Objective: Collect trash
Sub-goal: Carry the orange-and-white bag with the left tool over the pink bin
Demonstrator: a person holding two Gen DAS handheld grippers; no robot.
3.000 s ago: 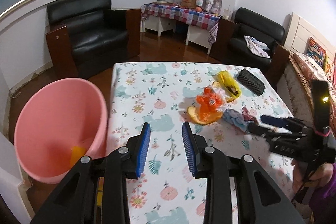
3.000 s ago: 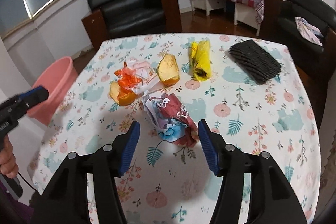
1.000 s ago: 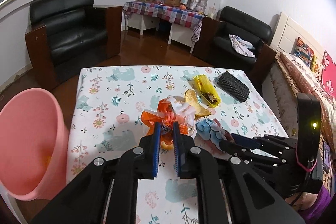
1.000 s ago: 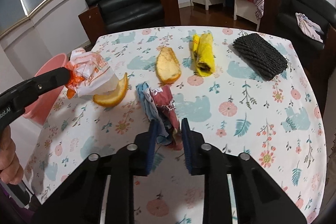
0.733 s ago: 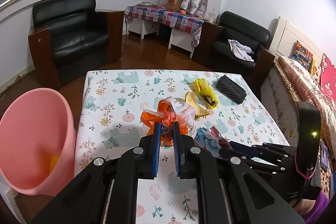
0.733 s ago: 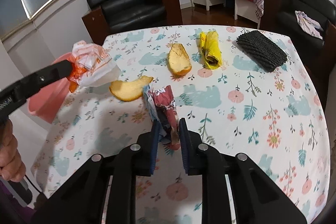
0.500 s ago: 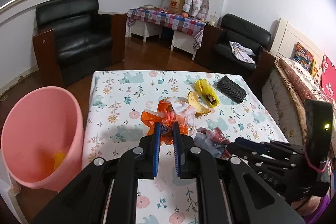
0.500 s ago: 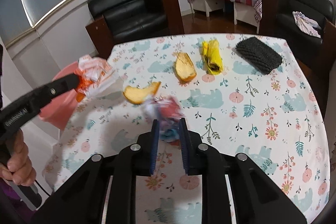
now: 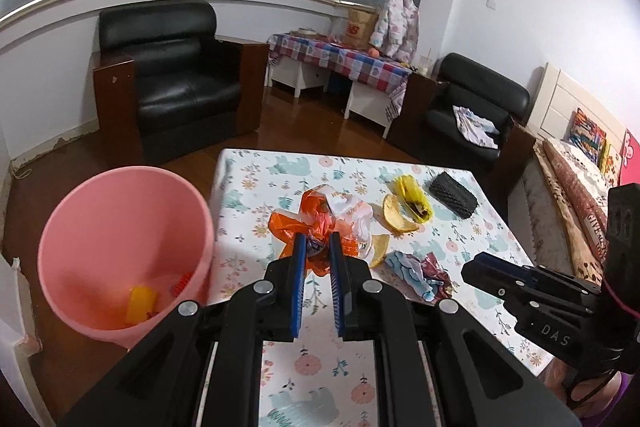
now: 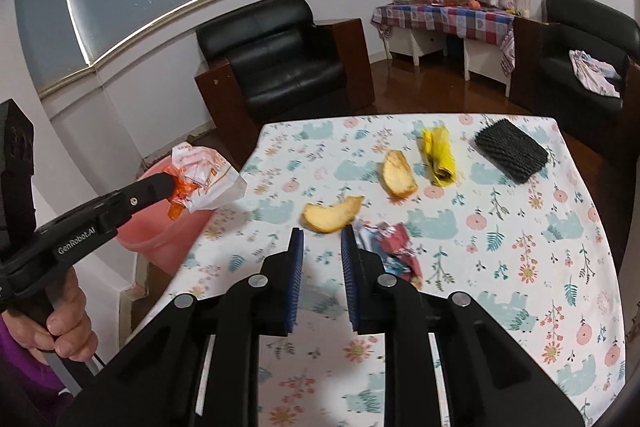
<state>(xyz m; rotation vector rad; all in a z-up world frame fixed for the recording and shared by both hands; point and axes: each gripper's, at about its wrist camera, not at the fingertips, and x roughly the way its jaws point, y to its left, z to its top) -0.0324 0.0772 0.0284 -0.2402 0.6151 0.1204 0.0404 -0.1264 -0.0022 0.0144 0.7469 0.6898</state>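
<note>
My left gripper is shut on a crumpled orange and white plastic bag, held in the air over the table's left part, close to a pink bucket. The right wrist view shows the same gripper with the bag in front of the bucket. My right gripper has its jaws a narrow gap apart, with only tablecloth showing between them. A crumpled blue and red wrapper lies on the table just right of its right finger.
Two pieces of orange peel, a yellow bag and a black ribbed pad lie on the floral table. The bucket holds a few yellow and orange scraps. Black armchairs stand behind the table.
Both grippers have risen and drawn back. The left one carried the bag towards the bucket. The wrapper, between the right pads before, now lies beside the right finger.
</note>
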